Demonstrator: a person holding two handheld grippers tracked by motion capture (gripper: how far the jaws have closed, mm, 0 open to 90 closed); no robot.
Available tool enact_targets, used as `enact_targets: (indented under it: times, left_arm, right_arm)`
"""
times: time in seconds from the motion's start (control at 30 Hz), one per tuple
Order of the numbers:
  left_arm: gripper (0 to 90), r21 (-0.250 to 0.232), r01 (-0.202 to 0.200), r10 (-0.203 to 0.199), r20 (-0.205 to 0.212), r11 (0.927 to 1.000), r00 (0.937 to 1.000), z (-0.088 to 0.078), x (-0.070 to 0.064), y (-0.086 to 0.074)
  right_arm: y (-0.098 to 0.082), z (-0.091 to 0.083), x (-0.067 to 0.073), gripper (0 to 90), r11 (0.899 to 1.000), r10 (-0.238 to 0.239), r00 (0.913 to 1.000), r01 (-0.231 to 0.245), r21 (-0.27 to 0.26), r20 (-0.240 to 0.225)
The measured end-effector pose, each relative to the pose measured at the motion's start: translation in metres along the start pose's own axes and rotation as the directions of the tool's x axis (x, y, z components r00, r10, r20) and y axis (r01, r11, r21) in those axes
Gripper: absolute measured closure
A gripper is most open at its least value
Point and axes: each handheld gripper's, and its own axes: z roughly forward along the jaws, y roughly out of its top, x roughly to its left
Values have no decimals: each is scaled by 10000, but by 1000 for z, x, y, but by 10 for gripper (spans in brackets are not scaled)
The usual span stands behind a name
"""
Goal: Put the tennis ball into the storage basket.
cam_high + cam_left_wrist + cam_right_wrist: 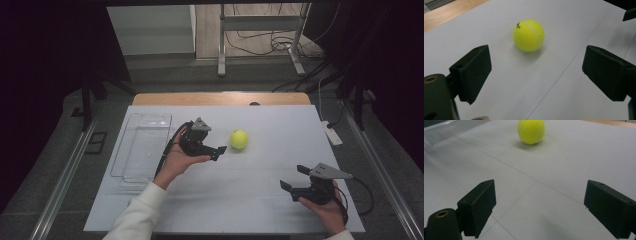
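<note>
The tennis ball [239, 139] sits alone on the white sheet covering my desk [260, 200], a little past the middle, resting on the surface with nothing touching it. In my left gripper view the ball [528, 35] lies ahead of the jaws and slightly toward the left one, a dark printed mark on its upper side and a white seam curving across it. My left tool [210, 147] hovers just beside the ball on its left, pointed at it, jaws spread wide with bare sheet between them. My left hand [177, 160] cups that tool from below, white sleeve trailing back toward me. My right tool [294, 177] is well apart from the ball, down near the desk's near right corner, its jaws also spread and holding nothing; its view has the ball [531, 131] far ahead. A clear plastic tray [142, 145] lies at the sheet's left side, beside my left hand.
</note>
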Motion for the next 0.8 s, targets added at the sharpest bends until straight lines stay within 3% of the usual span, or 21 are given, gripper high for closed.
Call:
enact_targets:
  times: [0.8]
  left_arm:
    - [96, 222, -126, 124, 127, 9997, 9998, 18, -2, 14]
  right_arm:
    - [0, 0, -1, 112, 10000, 34, 10000, -34, 14, -4]
